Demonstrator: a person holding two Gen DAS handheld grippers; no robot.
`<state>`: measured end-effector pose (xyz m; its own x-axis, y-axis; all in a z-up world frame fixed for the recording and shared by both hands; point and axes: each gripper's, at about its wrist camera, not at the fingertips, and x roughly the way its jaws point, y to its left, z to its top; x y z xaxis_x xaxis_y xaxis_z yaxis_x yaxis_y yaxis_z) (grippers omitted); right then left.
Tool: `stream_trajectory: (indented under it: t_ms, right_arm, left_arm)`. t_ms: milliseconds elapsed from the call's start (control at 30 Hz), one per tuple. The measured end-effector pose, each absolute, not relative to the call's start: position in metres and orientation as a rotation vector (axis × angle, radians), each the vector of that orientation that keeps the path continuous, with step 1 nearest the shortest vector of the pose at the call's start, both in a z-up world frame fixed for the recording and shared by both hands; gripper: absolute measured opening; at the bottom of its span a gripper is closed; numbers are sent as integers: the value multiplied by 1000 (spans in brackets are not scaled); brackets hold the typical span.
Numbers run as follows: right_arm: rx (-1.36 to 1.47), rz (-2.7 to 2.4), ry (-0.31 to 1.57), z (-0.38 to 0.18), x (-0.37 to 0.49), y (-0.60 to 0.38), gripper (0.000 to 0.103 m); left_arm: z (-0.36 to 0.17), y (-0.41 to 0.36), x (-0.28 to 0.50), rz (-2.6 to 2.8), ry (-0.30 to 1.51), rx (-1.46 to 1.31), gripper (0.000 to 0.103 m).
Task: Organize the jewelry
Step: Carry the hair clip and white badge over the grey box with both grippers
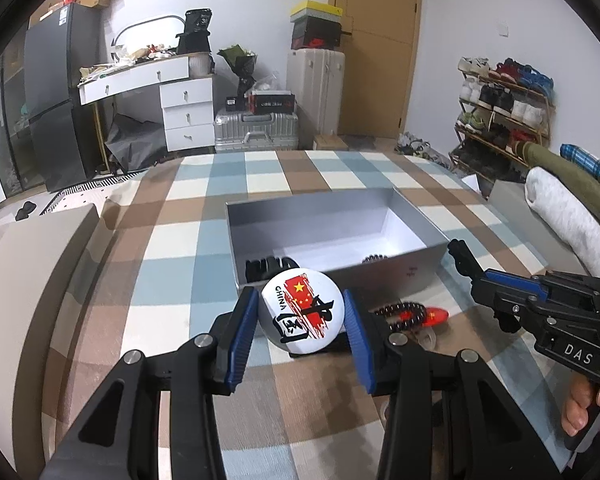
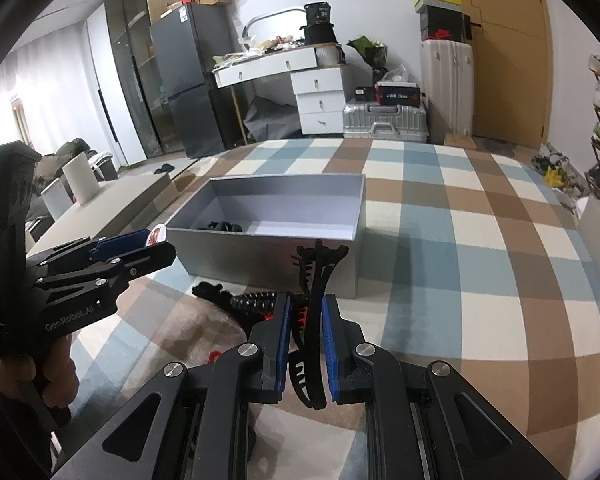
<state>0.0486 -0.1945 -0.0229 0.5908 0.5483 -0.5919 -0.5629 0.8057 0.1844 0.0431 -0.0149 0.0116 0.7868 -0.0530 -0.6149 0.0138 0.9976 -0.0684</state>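
Over the checked cloth and grey box, my left gripper, marked "GenRobot.AI", clamps a round badge reading "CHINA"; my right gripper, marked "DAS", pinches a black hair claw.

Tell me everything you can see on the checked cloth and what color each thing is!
Round badge: one, white with a red flag and black writing, held between the left jaws near the box.
Hair claw clip: one, black, held in the right jaws.
Open box: one, grey, white inside, on the cloth.
Dark items in the box: black, too hidden to count.
Coil hair tie: one, black, on the cloth before the box.
Red item: one, beside the coil.
Checked cloth: one, blue, brown, white.
Left gripper: black, blue pads.
Right gripper: black, blue pads.
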Motion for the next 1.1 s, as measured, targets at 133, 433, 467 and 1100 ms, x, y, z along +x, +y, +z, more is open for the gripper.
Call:
stream_trajectory:
  t_ms: [133,433,467,1100]
  right_arm:
    - [-4,644,667,-16,53,-195,15]
    - [-7,665,640,0,59,-188,15]
    - [-2,669,639,1,60,-187,15]
    - [68,693,634,8,94,-175,15]
  left_arm:
    - [13,-11,46,-30,646,-83,37]
    - [15,-11,56,-26,623,-82,37]
    - [16,-11,57,-27,622,-82,37]
    - [10,-1,77,15,614,-146,37]
